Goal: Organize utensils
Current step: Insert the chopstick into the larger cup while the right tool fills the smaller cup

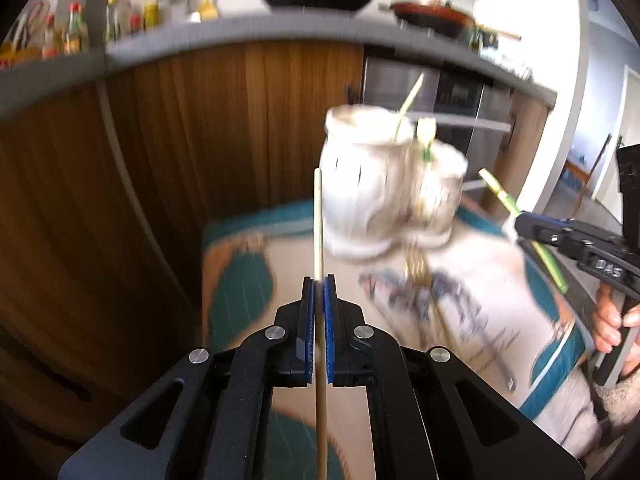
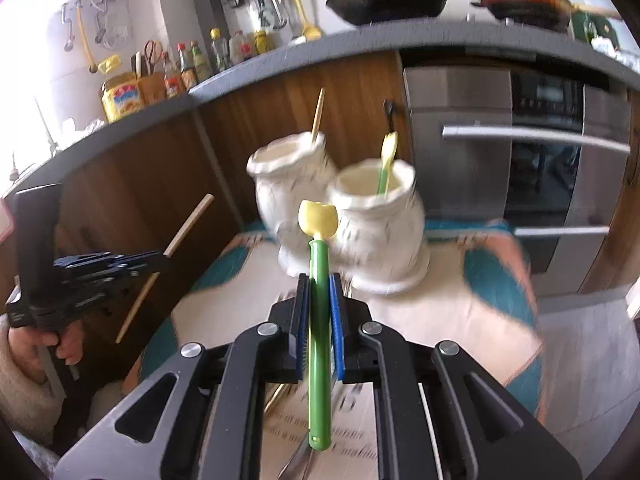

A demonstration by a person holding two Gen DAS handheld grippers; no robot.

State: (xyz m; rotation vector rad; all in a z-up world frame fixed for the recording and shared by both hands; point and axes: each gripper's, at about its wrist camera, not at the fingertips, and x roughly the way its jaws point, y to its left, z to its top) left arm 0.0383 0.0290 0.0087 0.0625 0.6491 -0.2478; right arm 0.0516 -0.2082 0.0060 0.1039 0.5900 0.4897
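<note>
- Kitchen cabinets of brown wood [image 2: 132, 184] back a patterned teal-and-cream mat [image 2: 440, 304] carrying two white ceramic jars [image 2: 376, 236].
- Left claw [image 1: 319, 280] pinches a thin wooden chopstick [image 1: 318, 220], raised near the jars.
- Right claw [image 2: 319, 278] clamps a green-handled utensil with yellow tulip-shaped tip [image 2: 318, 272], just before the jars.
- Gold fork [image 1: 418, 268] lies on the mat.

A pale, plain wooden chopstick [image 1: 319, 216] is showing between the blue pads [image 1: 308, 320] of the matte black left gripper [image 1: 319, 280]. A bright green-handled utensil with a yellow tulip-shaped tip [image 2: 319, 280] is sitting between blue pads in the black right gripper [image 2: 319, 280]. Two cream-white ribbed ceramic jars [image 2: 376, 224] are standing on a beige cloth with teal patches and dark printed lettering [image 2: 460, 308].
</note>
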